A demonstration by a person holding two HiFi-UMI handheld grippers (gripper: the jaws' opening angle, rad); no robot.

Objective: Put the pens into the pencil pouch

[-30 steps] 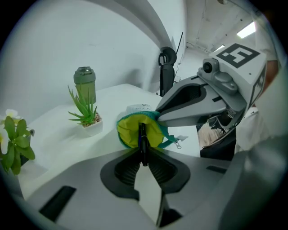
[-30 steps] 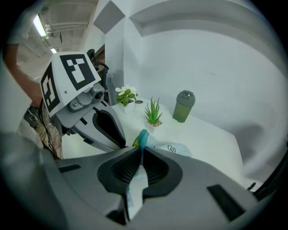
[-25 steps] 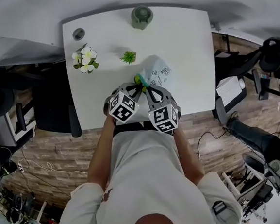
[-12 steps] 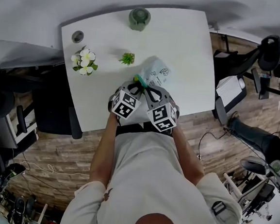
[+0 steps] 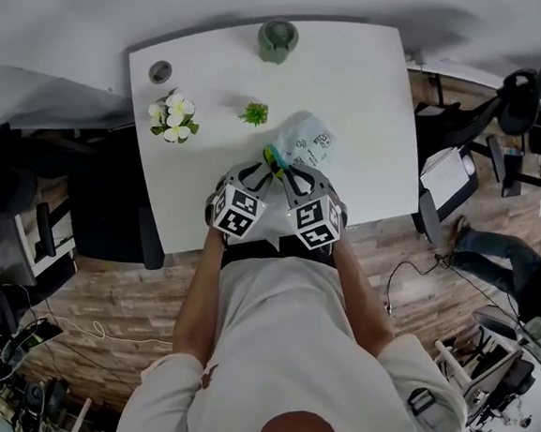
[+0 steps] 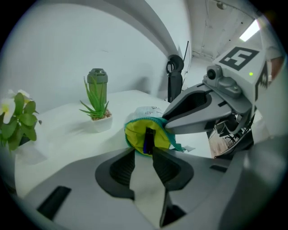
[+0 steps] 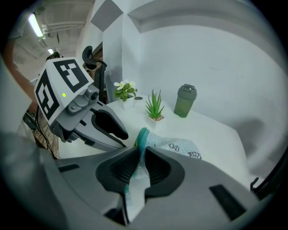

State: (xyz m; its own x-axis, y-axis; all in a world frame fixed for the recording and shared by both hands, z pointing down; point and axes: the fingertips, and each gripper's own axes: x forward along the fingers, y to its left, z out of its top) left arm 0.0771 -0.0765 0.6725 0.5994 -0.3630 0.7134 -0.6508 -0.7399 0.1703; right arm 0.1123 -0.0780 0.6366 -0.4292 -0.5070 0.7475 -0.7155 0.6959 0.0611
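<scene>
Step in hand: dropping a pen into the pouch. The pale blue printed fabric pencil pouch (image 5: 307, 142) lies on the white table (image 5: 367, 78) near its front edge, its mouth turned toward the person. The right gripper (image 7: 140, 155) pinches the pouch's teal zip rim (image 7: 142, 136) between its pads, though its jaws have just been easing apart. The left gripper (image 6: 144, 155) has just been opening. Its jaws stand apart with nothing between them, and a dark blue-black pen (image 6: 147, 139) stands just beyond the tips, inside the mouth. The mouth gapes round and the yellow lining (image 6: 135, 137) shows. The pen's upper end looks level with the rim, so it is likely not fully seated. Next move, as I judge it: back the left gripper off without snagging the rim, and keep the mouth propped open. Whether more pens remain I cannot tell.
</scene>
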